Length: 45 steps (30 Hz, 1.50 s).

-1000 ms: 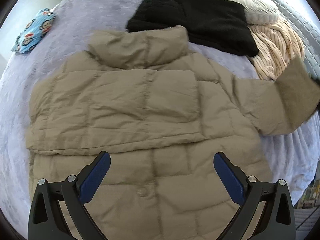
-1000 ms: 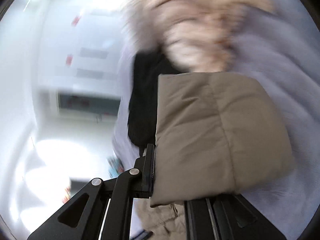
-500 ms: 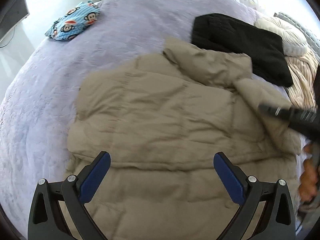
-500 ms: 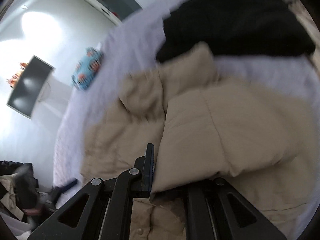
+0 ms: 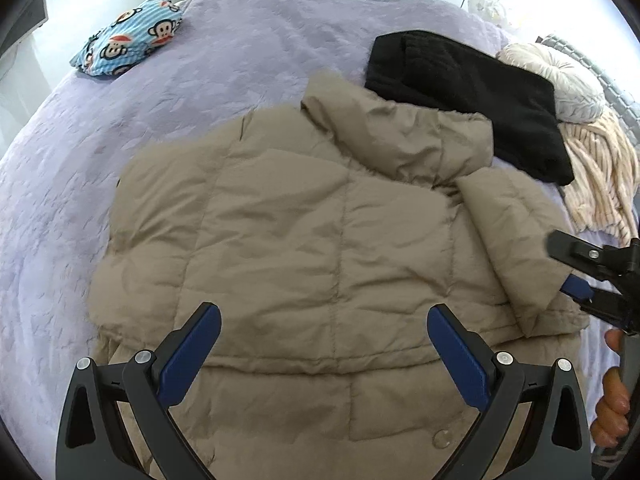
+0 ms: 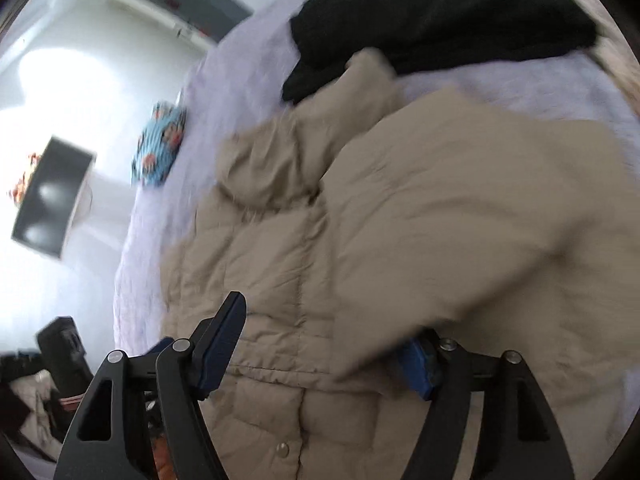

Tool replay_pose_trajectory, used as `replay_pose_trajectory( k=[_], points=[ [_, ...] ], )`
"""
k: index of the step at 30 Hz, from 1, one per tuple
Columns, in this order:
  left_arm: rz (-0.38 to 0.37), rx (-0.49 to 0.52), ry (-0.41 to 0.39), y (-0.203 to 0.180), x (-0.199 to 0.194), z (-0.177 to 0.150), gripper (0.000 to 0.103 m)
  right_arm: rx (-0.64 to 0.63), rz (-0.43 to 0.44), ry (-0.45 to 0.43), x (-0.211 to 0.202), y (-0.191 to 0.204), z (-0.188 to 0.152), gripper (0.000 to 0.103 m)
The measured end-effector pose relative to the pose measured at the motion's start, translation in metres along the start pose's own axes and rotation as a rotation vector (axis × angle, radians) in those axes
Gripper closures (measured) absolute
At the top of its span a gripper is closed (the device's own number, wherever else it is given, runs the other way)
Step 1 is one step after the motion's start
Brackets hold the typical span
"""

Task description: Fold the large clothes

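Observation:
A tan puffer jacket lies flat on the purple bedspread, collar toward the far side. Its right sleeve is folded in across the body and also shows in the right wrist view. My left gripper is open and empty, hovering over the jacket's lower part. My right gripper is open at the sleeve's cuff, its blue pads apart with the cuff lying over one. It shows at the right edge of the left wrist view.
A folded black garment lies beyond the collar. A cream cushion and striped beige blanket sit at the far right. A blue monkey-print cloth lies far left. A dark screen stands beside the bed.
The right gripper carried the sleeve from out at the side across onto the jacket body, then opened and let go of the cuff. The left gripper stayed open above the hem.

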<state>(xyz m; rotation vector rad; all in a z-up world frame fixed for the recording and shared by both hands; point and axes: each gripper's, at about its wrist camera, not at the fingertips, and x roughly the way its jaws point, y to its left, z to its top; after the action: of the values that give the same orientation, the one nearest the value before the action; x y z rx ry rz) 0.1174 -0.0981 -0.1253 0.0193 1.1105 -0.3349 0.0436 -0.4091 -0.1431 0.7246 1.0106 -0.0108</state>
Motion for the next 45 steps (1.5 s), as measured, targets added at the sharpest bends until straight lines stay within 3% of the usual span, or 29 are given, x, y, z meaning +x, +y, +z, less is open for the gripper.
replay_pose_trajectory(
  k=[3,4,5,7,11,14,16,18,20,22,26,30,32,33,34,35,36,37,38,39,42,45],
  points=[
    [-0.015,-0.017,-0.013,0.005,-0.002,0.009,0.000,0.144,-0.007,-0.062,-0.017,-0.031,0.010,0.030],
    [-0.023,-0.030,-0.017,0.009,-0.003,0.011,0.000,0.184,-0.007,-0.076,-0.019,-0.039,0.016,0.045],
    [-0.032,-0.044,-0.023,0.013,-0.005,0.014,0.002,0.205,-0.006,-0.085,-0.021,-0.042,0.023,0.071],
    [-0.052,-0.068,-0.028,0.021,-0.007,0.017,0.007,0.197,0.001,-0.100,-0.019,-0.039,0.032,0.093],
    [-0.127,-0.144,-0.045,0.045,-0.015,0.022,0.007,-0.014,0.043,-0.080,-0.004,0.017,0.035,0.094],
    [-0.208,-0.204,-0.059,0.063,-0.021,0.024,0.007,-0.172,0.088,0.030,0.024,0.065,0.020,0.094],
    [-0.260,-0.238,-0.054,0.073,-0.021,0.025,0.007,-0.256,0.066,0.131,0.050,0.090,0.001,0.093],
    [-0.318,-0.263,-0.034,0.077,-0.018,0.026,0.007,-0.320,0.001,0.208,0.068,0.104,-0.015,0.083],
    [-0.362,-0.274,-0.011,0.077,-0.013,0.025,0.007,-0.340,-0.019,0.256,0.074,0.108,-0.029,0.045],
    [-0.398,-0.264,0.008,0.070,-0.007,0.026,0.007,-0.314,0.008,0.258,0.062,0.101,-0.035,0.033],
    [-0.419,-0.257,0.056,0.055,0.015,0.029,0.007,-0.207,0.012,0.253,0.023,0.055,-0.038,0.033],
    [-0.407,-0.255,0.109,0.038,0.043,0.035,0.007,0.027,-0.016,0.261,-0.018,-0.024,-0.037,0.033],
    [-0.396,-0.239,0.117,0.029,0.052,0.039,0.019,0.168,-0.018,0.239,-0.035,-0.070,-0.037,0.033],
    [-0.390,-0.233,0.133,0.023,0.057,0.041,0.030,0.240,-0.029,0.213,-0.044,-0.093,-0.037,0.033],
    [-0.382,-0.231,0.147,0.020,0.061,0.042,0.049,0.287,-0.026,0.188,-0.048,-0.106,-0.036,0.033],
    [-0.382,-0.226,0.160,0.015,0.065,0.043,0.065,0.343,-0.010,0.150,-0.054,-0.123,-0.034,0.033],
    [-0.389,-0.224,0.172,0.014,0.068,0.042,0.090,0.379,-0.003,0.119,-0.059,-0.134,-0.032,0.034],
    [-0.391,-0.230,0.172,0.013,0.067,0.041,0.090,0.408,-0.005,0.089,-0.062,-0.143,-0.029,0.050],
    [-0.386,-0.230,0.151,0.013,0.061,0.040,0.090,0.422,-0.025,0.076,-0.061,-0.150,-0.024,0.087],
    [-0.386,-0.218,0.129,0.014,0.053,0.037,0.090,0.428,-0.034,0.080,-0.059,-0.155,-0.019,0.094],
    [-0.332,-0.172,0.093,0.017,0.034,0.023,0.090,0.343,-0.013,0.071,-0.050,-0.143,-0.009,0.095],
    [-0.270,-0.150,0.121,0.026,0.038,0.009,0.090,0.267,-0.033,0.098,-0.034,-0.130,-0.006,0.095]
  ],
)
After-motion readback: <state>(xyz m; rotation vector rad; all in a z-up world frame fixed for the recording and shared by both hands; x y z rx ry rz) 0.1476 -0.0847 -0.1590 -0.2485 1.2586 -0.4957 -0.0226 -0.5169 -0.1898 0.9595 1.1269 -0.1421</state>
